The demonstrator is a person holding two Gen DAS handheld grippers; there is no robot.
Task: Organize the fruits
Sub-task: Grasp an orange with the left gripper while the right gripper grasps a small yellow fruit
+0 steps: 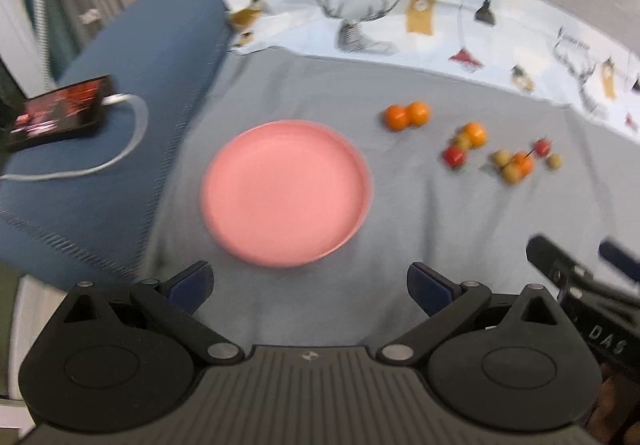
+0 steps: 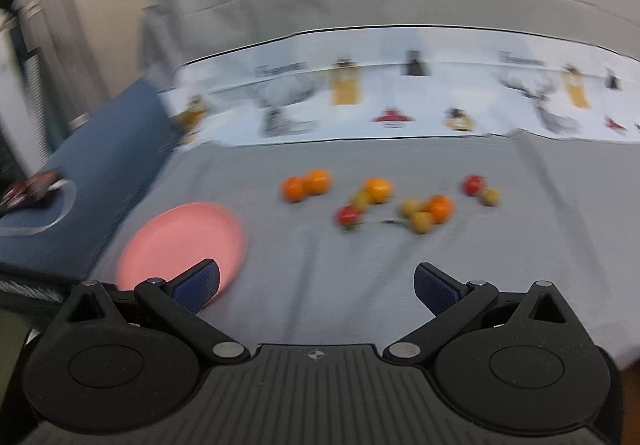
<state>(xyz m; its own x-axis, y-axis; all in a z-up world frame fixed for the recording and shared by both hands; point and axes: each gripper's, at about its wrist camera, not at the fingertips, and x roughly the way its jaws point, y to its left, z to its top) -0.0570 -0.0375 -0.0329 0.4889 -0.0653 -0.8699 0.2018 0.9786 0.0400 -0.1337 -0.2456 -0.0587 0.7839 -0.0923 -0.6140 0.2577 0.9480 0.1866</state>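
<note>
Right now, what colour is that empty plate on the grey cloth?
The plate is plain pink, with no pattern. It shows best in the left wrist view.

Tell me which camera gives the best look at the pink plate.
The left wrist view: the pink plate sits whole and centered ahead of the open left gripper, its rim complete. The right wrist view shows it off to the left, blurred, with the right gripper's finger covering its near edge.

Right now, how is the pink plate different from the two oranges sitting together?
The pink plate is flat, wide and pink; the two oranges are round, much smaller and orange. The plate has nothing on it and lies alone, while the oranges touch each other, nearer the other little fruits. Both rest on the grey cloth, untouched by either gripper.
</note>
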